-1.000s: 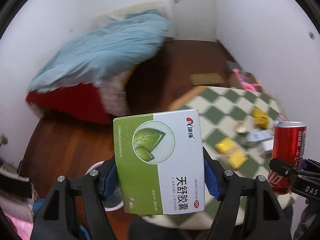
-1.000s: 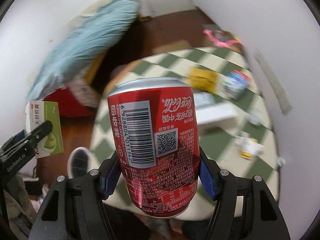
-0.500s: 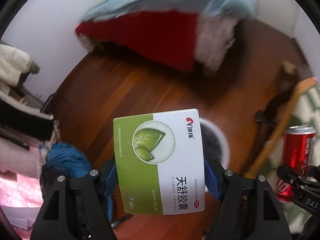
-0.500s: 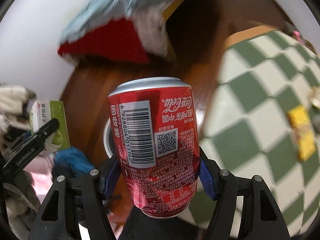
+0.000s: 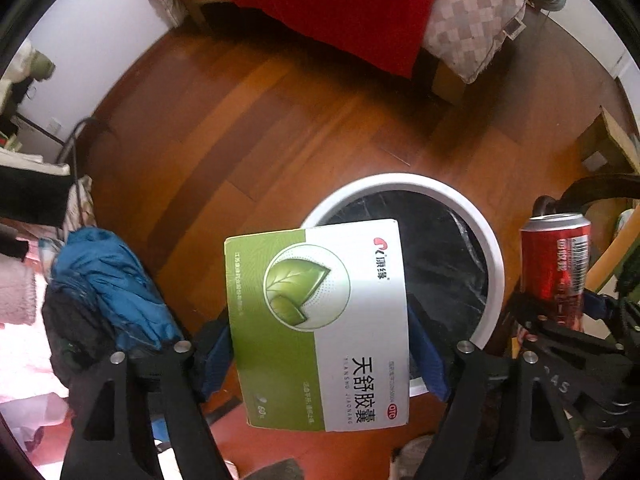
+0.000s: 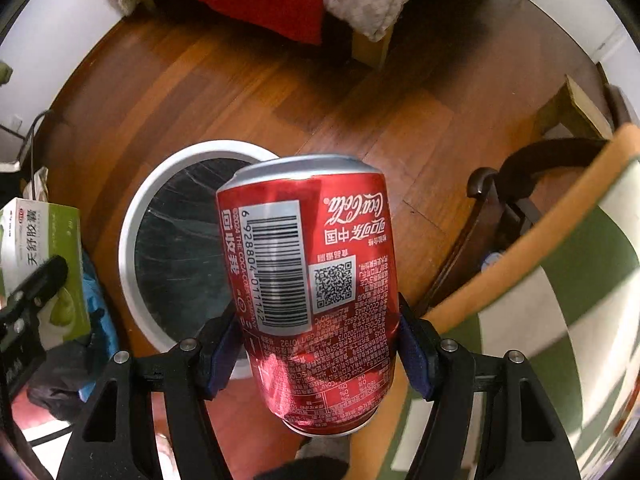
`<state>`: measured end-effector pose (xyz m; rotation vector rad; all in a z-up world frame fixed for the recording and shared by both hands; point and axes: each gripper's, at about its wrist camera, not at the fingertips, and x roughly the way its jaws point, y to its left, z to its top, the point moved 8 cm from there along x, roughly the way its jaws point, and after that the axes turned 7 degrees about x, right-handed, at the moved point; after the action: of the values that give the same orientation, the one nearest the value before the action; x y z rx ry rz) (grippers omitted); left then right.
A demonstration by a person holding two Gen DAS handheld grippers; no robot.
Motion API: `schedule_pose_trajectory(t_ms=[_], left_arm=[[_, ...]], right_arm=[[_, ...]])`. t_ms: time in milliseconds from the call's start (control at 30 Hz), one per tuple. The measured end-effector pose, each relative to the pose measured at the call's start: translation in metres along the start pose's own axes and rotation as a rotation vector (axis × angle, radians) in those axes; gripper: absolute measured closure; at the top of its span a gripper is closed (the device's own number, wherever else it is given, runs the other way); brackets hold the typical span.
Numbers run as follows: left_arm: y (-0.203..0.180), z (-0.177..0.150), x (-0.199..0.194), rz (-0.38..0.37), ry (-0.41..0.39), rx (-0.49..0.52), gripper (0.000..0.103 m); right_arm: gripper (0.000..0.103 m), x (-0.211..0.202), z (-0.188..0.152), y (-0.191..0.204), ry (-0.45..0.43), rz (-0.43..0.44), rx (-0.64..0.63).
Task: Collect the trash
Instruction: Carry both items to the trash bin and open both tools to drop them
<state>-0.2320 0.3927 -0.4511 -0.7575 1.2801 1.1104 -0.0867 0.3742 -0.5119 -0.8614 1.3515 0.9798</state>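
On my left wrist view, the left gripper (image 5: 320,354) has the green-and-white cardboard medicine box (image 5: 318,324) between its blue pads, low in the centre of the frame; the jaws are opening, though the box looks still touched on both sides. Behind it, right of centre, sits the round white-rimmed waste bin with a black liner (image 5: 494,248) on the brown wooden floor (image 5: 260,128). My right gripper (image 6: 318,354) is clamped on the dented red aluminium cola can (image 6: 312,280), centre frame, partly over the bin's rim.
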Motion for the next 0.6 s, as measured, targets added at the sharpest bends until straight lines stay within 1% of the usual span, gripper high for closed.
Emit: schedule_pose_trajectory(t_ms=[33, 67, 100, 133, 267, 367, 400, 433, 467, 600], left_arm=[[0.000, -0.001, 0.002, -0.008, 0.008, -0.007, 0.024], [0.001, -0.003, 0.004, -0.009, 0.018, -0.017, 0.012], [0.002, -0.002, 0.004, -0.013, 0.018, -0.023, 0.007], [0.004, -0.003, 0.003, -0.012, 0.011, -0.028, 0.004], [0.017, -0.008, 0.001, 0.019, 0.005, -0.059, 0.004], [0.025, -0.010, -0.004, 0.049, -0.011, -0.068, 0.004], [0.027, -0.011, -0.006, 0.058, -0.015, -0.070, 0.004], [0.029, -0.012, -0.009, 0.067, -0.023, -0.075, 0.004], [0.031, -0.013, -0.011, 0.069, -0.026, -0.079, 0.004], [0.034, -0.017, -0.021, 0.094, -0.050, -0.084, 0.004]], right_arm=[[0.033, 0.004, 0.004, 0.003, 0.003, -0.006, -0.007], [0.033, 0.004, 0.002, 0.006, 0.006, 0.000, -0.010], [0.033, 0.007, 0.004, 0.002, 0.010, -0.003, -0.012], [0.033, 0.010, 0.005, 0.003, 0.013, -0.002, -0.016], [0.032, 0.011, 0.012, 0.006, 0.018, 0.007, -0.025], [0.032, 0.013, 0.014, 0.006, 0.025, 0.033, -0.030], [0.024, 0.015, 0.014, 0.007, 0.028, 0.042, -0.028], [0.010, 0.013, 0.013, 0.007, 0.030, 0.045, -0.032], [0.007, 0.012, 0.012, 0.007, 0.026, 0.042, -0.031], [0.007, 0.003, 0.007, 0.007, 0.014, 0.059, -0.032]])
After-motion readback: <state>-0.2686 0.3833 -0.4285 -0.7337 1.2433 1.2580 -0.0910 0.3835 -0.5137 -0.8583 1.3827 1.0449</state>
